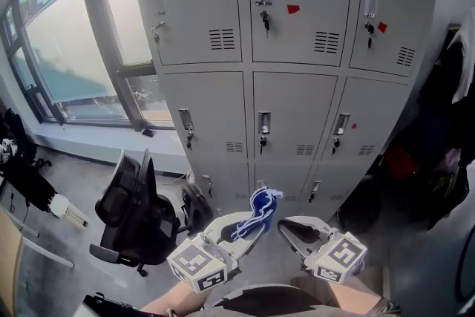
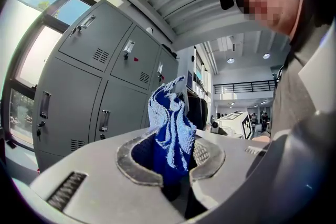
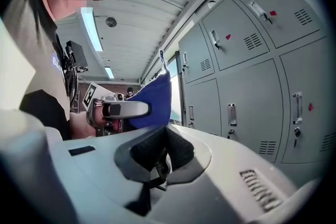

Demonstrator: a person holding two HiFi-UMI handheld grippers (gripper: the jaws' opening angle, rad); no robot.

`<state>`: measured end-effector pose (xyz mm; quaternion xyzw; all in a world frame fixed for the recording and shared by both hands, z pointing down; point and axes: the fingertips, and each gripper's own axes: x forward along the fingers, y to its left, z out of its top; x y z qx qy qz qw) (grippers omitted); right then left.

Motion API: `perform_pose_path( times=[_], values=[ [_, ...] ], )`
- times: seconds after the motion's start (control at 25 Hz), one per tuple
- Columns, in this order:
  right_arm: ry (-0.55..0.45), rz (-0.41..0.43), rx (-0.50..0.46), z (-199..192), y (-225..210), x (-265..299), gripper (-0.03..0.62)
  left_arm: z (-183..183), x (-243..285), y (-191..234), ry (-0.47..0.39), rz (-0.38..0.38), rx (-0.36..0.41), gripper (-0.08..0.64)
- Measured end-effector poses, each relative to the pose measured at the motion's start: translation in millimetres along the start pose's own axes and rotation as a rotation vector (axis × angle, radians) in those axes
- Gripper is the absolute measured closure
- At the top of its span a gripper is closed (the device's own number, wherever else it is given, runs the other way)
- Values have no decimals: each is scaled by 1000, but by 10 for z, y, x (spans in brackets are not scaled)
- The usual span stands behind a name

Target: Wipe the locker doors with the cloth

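Note:
Grey lockers [image 1: 289, 108] stand in front of me in three columns, doors closed, keys in the locks. A blue and white cloth [image 1: 257, 209] sticks up from my left gripper [image 1: 251, 225], which is shut on it low in the head view. In the left gripper view the cloth [image 2: 170, 128] rises from between the pads of that gripper [image 2: 170, 165], with the lockers [image 2: 79, 86] to its left. My right gripper [image 1: 288, 228] sits beside it, shut with nothing in it. The right gripper view shows its jaws [image 3: 163, 152] closed together, and the cloth [image 3: 155, 99] behind them. Both grippers are well short of the doors.
A black office chair [image 1: 137, 215] stands on the floor left of the lockers, below a large window [image 1: 67, 48]. Dark clothes [image 1: 445, 122] hang to the right of the lockers. Small red stickers [image 1: 293, 9] mark some upper doors. Dark bags [image 1: 26, 174] lie at far left.

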<state>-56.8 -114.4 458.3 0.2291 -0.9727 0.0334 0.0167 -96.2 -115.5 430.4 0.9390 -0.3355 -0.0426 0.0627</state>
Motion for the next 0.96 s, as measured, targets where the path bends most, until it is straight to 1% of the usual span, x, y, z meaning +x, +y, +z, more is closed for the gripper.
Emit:
perform_pose_path(
  times=[0.96],
  values=[
    [11, -13, 18, -2, 52, -108, 586, -47, -28, -88, 1, 2, -11, 468]
  ],
)
